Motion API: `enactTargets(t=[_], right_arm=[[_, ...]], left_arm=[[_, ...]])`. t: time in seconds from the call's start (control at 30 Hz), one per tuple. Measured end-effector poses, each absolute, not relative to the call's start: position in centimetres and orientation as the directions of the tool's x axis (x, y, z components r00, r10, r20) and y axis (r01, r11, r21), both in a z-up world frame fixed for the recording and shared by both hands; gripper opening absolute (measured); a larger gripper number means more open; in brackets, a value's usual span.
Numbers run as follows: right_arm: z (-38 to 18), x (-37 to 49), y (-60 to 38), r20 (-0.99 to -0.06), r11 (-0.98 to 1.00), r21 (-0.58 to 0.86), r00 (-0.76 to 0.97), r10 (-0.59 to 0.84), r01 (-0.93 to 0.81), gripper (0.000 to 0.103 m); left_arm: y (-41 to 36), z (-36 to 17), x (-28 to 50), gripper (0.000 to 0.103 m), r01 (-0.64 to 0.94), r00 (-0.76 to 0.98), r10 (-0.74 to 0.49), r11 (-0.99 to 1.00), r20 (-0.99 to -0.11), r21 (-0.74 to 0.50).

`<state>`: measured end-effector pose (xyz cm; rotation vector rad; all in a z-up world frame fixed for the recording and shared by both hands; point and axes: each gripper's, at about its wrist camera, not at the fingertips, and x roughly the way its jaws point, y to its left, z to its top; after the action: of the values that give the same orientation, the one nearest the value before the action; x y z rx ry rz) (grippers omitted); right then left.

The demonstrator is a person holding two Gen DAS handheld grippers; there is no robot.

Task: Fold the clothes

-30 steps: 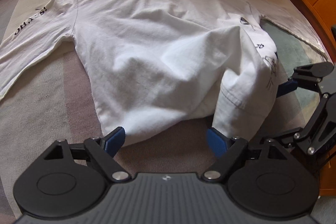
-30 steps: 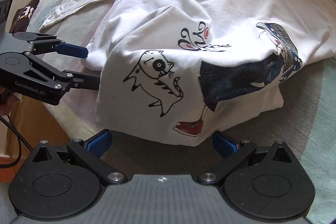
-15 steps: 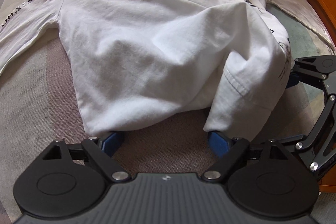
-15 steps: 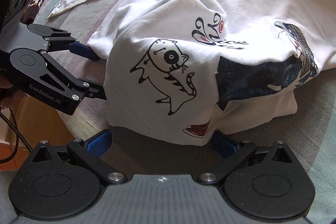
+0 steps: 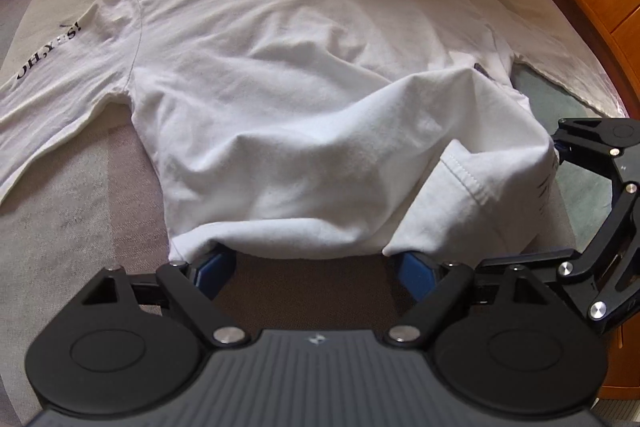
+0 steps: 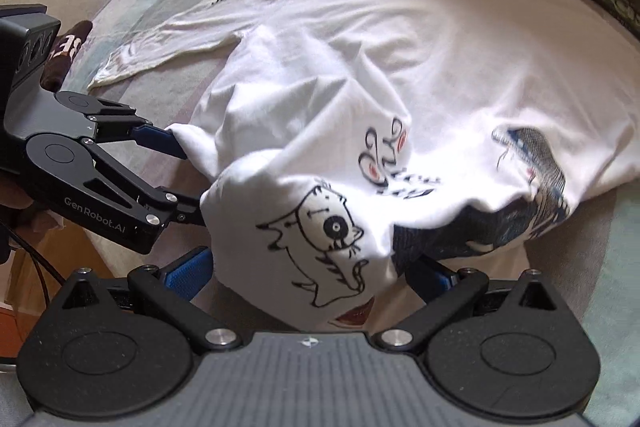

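Left hand-held gripper (image 5: 316, 265): jaws spread, white shirt (image 5: 312, 99) hem draped over both fingertips. Right hand-held gripper (image 6: 308, 277): jaws spread, cat-print corner bunched between them. Shirt lies spread on the bed (image 5: 60, 227).

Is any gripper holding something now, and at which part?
Neither: both the left gripper and right gripper stand open around the white shirt's bottom hem.

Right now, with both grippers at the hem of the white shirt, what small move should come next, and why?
Probably close the left gripper and right gripper on the white shirt: both stand open astride its bunched hem, gripping nothing.
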<state>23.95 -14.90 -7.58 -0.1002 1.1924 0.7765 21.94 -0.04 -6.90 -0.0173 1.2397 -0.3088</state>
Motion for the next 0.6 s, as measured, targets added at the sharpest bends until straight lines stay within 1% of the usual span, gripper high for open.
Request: enactTargets(t=[0.13,0.23,0.37,0.43,0.53,0.6], right_arm=[[-6.0,26.6,-14.2,-0.834,0.75,0.29,0.229,0.503,-0.594,0.103],[-5.8,28.7,-13.5,-0.828,0.756,0.247,0.273,0.489,-0.606,0.103],[-7.5,31.4,-13.0,-0.843,0.77,0.184,0.305,0.443,-0.61,0.103],[-8.9,32.8,-12.8,-0.856,0.784,0.161,0.311,0.413,-0.599,0.103],[-9.8,34.3,-13.0,-0.866,0.801,0.194,0.285,0.411,-0.567,0.103],[-8.8,34.2,-13.5,-0.852,0.811,0.197,0.314,0.42,-0.55,0.103]], left_arm=[[0.6,-5.5,24.1,0.086,0.231,0.354,-0.239,0.959,-0.904,-0.164],[0.9,-5.8,26.6,0.086,0.239,0.382,-0.216,0.962,-0.898,-0.13],[1.4,-7.0,30.0,0.087,0.238,0.397,-0.178,0.968,-0.9,-0.086],[1.8,-8.1,31.6,0.086,0.223,0.389,-0.154,0.972,-0.908,-0.069],[2.2,-8.3,33.0,0.086,0.217,0.397,-0.159,0.973,-0.904,-0.076],[2.4,-7.8,33.0,0.086,0.228,0.402,-0.17,0.97,-0.9,-0.082]])
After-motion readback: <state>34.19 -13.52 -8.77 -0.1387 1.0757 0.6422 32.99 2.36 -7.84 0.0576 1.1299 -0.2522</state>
